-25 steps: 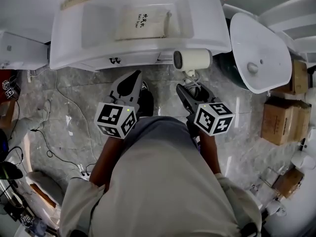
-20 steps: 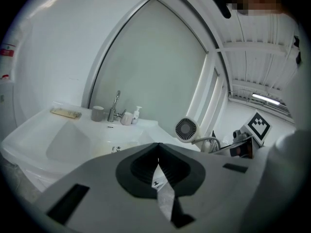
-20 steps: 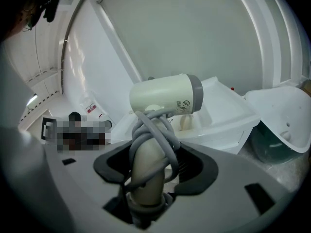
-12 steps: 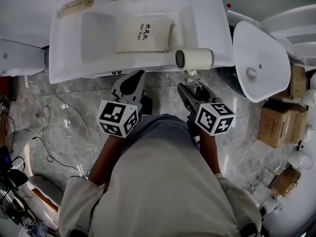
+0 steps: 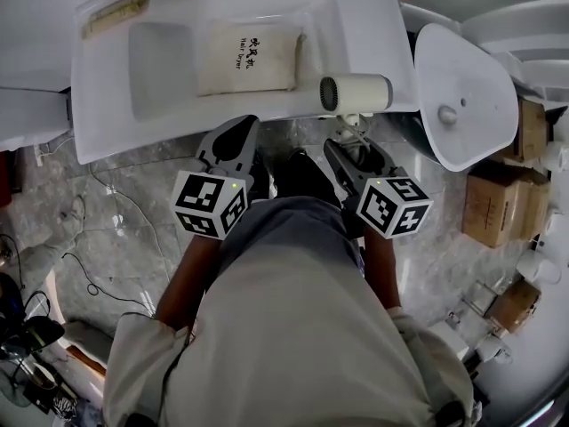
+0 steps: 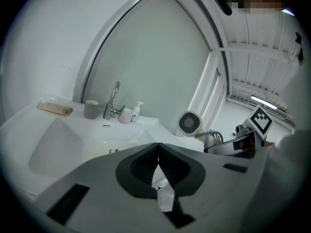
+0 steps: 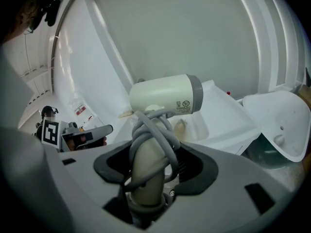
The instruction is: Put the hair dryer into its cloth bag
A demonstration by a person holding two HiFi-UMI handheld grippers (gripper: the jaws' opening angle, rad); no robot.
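Observation:
A cream hair dryer point(image 5: 356, 93) hangs over the front right rim of the white sink point(image 5: 98, 105). Its grey cord is wound round the handle. My right gripper point(image 5: 344, 152) is shut on that handle, and in the right gripper view the dryer point(image 7: 165, 93) rises between the jaws of this gripper point(image 7: 150, 164). The beige cloth bag point(image 5: 249, 58) lies flat in the basin, printed side up. My left gripper point(image 5: 238, 133) is just short of the sink's front edge, left of the dryer. In its own view the left gripper point(image 6: 158, 147) is shut with nothing in it.
A faucet point(image 6: 112, 101), a grey cup point(image 6: 91, 109) and small bottles stand at the sink's back. A flat packet point(image 5: 116, 13) lies on its left rim. To the right are a white oval lid point(image 5: 462, 96) and cardboard boxes point(image 5: 498, 207). Cables point(image 5: 98, 256) trail on the marble floor.
Both grippers have advanced toward the sink. The dryer, which was in front of the sink's edge, now overlaps its front right rim.

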